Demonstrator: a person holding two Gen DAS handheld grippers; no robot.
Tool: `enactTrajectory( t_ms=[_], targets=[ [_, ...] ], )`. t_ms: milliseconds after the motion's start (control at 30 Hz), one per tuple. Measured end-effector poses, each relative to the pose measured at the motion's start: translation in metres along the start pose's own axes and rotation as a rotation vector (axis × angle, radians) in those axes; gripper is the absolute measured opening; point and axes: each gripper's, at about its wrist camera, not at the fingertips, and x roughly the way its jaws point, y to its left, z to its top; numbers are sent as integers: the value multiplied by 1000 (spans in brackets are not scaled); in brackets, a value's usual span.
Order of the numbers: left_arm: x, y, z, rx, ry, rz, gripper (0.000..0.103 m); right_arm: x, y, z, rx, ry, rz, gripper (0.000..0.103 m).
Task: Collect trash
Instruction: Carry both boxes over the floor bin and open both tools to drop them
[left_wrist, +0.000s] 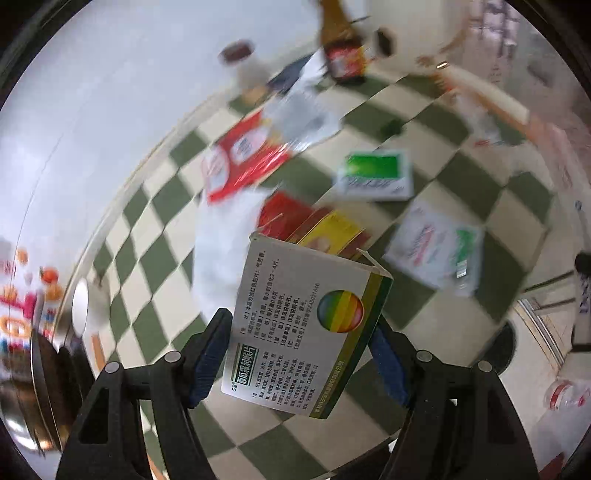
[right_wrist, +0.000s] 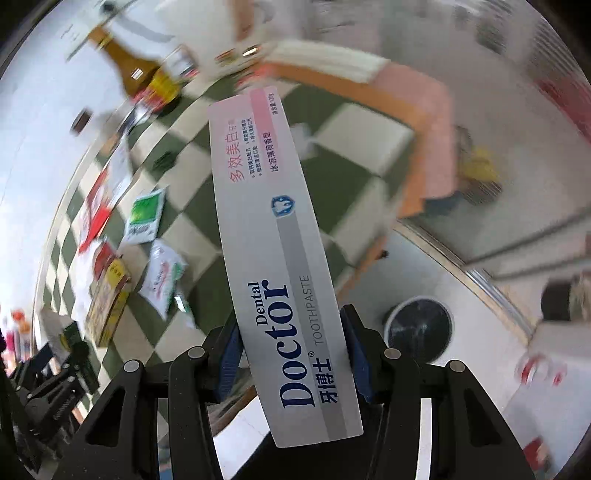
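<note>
My left gripper (left_wrist: 299, 354) is shut on a white medicine box (left_wrist: 306, 325) with a rainbow circle and an open top flap, held above the green-and-cream checked tablecloth (left_wrist: 424, 125). My right gripper (right_wrist: 291, 354) is shut on a long grey and pink toothpaste box (right_wrist: 273, 240) marked "Dental Doctor", held upright above the table edge. More trash lies on the cloth: a red packet (left_wrist: 240, 158), a green-and-white box (left_wrist: 376, 175), a white-and-green sachet (left_wrist: 436, 247), a yellow-and-red box (left_wrist: 325, 229) and white crumpled paper (left_wrist: 225, 240).
A brown bottle (left_wrist: 340, 44) with a red label stands at the far side, also in the right wrist view (right_wrist: 144, 74). A round black bin (right_wrist: 419, 330) sits on the floor below the table edge. An orange-and-pink cloth (right_wrist: 413, 110) hangs at the table's right.
</note>
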Motion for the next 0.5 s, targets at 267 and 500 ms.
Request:
enactTrajectory(
  t_ms=[267, 500],
  targets=[
    [-62, -141, 16, 266, -48, -302, 70, -33, -131, -85, 318, -40, -65, 53],
    [0, -348, -20, 501, 191, -529, 71, 25, -293, -174, 610, 101, -124, 53]
  ],
)
